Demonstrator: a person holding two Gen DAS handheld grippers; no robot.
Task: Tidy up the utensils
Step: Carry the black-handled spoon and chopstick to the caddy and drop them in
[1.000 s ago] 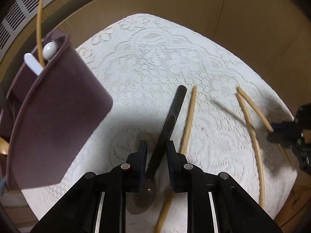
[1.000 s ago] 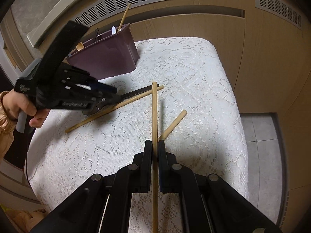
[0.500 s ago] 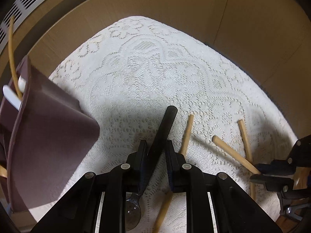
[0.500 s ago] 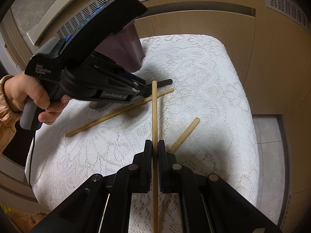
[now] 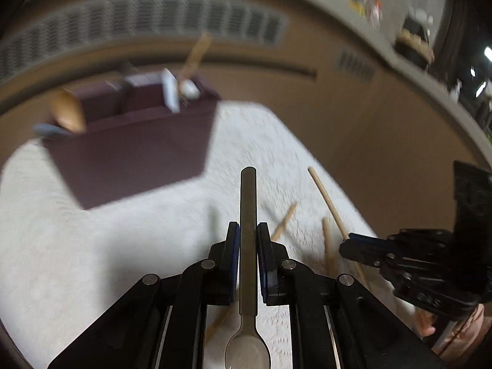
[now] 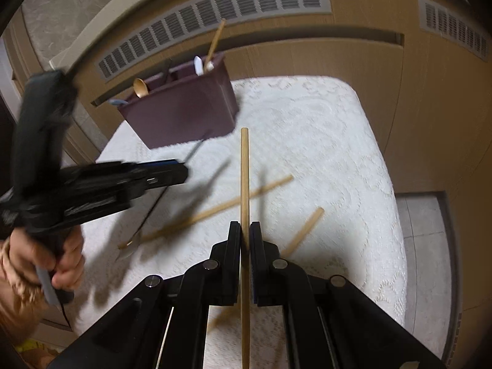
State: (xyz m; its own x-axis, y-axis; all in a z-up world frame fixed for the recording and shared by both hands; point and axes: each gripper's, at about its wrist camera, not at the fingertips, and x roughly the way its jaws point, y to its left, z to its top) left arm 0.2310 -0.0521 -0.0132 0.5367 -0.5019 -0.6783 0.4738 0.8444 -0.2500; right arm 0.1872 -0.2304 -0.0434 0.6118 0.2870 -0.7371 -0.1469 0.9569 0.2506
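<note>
Left gripper [image 5: 248,236]: clamped on the dark handle of a metal spoon [image 5: 248,246], raised above the cloth; also seen at the left of the right wrist view [image 6: 172,173], motion-blurred.
Metal spoon: handle pointing far, straight ahead between the fingers; bowl at the near bottom edge of the left wrist view, behind the fingertips.
Right gripper [image 6: 245,240]: closed on a wooden chopstick [image 6: 244,184]; seen from the left wrist view at the right [image 5: 346,247], with the same stick angling up and far from its tips.
Wooden chopstick: running near to far through the jaws, its far end free in the air.
Organizer [image 5: 132,144]: dark purple box with compartments, far left on the cloth, standing upright; in the right wrist view [image 6: 181,107] far and left of centre.
Organizer contents: wooden spoon [image 6: 140,87] at the left end, a white utensil [image 6: 199,65] and one more chopstick [image 6: 215,41] at the right end; exact compartments hard to tell through the blur.
Loose chopsticks: one long [image 6: 215,209] lying across the cloth, left to right, passing under the held stick; one short-looking [image 6: 304,227] to the right, near the right gripper.
Cloth [image 6: 323,141]: white lace, covering the table top.
Background: wooden panel with vent grilles [image 6: 215,15] along the far side.
Person's hand [image 6: 61,258]: gripping the left tool's handle, near left.
</note>
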